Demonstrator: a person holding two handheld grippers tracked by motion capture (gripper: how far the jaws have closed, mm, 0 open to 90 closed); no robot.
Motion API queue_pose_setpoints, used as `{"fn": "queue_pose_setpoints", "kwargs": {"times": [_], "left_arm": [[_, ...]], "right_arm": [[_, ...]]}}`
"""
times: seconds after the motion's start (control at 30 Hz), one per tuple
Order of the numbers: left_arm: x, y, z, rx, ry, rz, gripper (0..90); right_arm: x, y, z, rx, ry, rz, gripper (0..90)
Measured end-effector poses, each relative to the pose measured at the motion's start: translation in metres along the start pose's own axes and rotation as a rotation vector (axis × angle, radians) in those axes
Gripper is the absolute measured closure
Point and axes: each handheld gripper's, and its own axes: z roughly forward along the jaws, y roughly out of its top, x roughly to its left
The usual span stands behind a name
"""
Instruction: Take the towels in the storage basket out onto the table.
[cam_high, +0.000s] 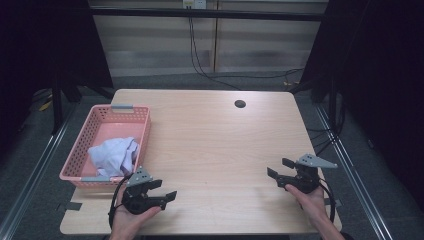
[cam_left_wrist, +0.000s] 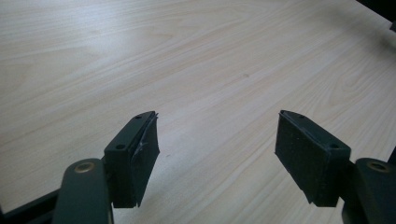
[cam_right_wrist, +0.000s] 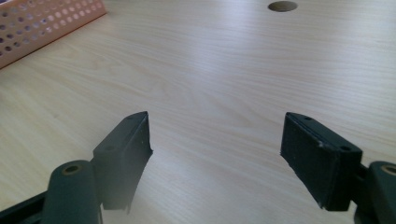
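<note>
A round hole (cam_high: 240, 104) pierces the wooden table (cam_high: 215, 150) near its far edge, with black cables (cam_high: 200, 65) on the floor behind.

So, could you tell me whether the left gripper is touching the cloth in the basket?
Apart. In the high view the left gripper is open over bare table, while the cloth lies inside the basket.

This looks like a lab: black curtains (cam_high: 385, 75) hang on both sides, cables (cam_high: 200, 55) run down the wall, and metal rails (cam_high: 35, 165) line the grey floor.
</note>
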Motion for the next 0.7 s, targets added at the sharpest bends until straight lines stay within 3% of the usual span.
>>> {"fn": "queue_pose_setpoints", "kwargs": {"times": [0.1, 0.2, 0.23, 0.33, 0.37, 0.43, 0.47, 0.57, 0.7], "left_arm": [[0.001, 0.001, 0.000, 0.002, -0.001, -0.003, 29.4], [0.004, 0.000, 0.002, 0.012, -0.021, -0.037, 27.7], [0.004, 0.000, 0.001, 0.023, -0.012, -0.023, 27.8], [0.003, 0.000, 0.001, 0.029, 0.004, -0.013, 27.7], [0.000, 0.000, -0.001, 0.039, 0.017, 0.007, 27.5], [-0.001, -0.001, -0.002, 0.035, 0.010, 0.004, 27.0], [-0.002, -0.001, -0.004, 0.032, -0.009, 0.001, 27.0], [-0.007, 0.000, -0.017, 0.031, 0.022, 0.045, 26.1], [-0.002, 0.004, -0.035, -0.009, 0.035, 0.022, 24.6]], "right_arm": [[0.002, 0.000, 0.001, 0.010, 0.008, -0.004, 23.5], [0.004, -0.001, 0.003, 0.045, 0.015, -0.019, 22.3], [0.006, -0.001, 0.004, 0.045, 0.016, -0.038, 22.3], [0.008, 0.000, 0.003, 0.046, 0.029, -0.031, 21.9], [0.009, -0.001, 0.002, 0.046, 0.032, -0.033, 21.8], [0.009, -0.001, 0.002, 0.047, 0.036, -0.034, 21.9], [0.010, -0.001, 0.001, 0.049, 0.035, -0.033, 21.8], [0.014, 0.001, 0.002, 0.040, 0.034, -0.049, 21.7], [0.016, 0.000, 0.003, 0.049, 0.043, -0.052, 21.7]]}}
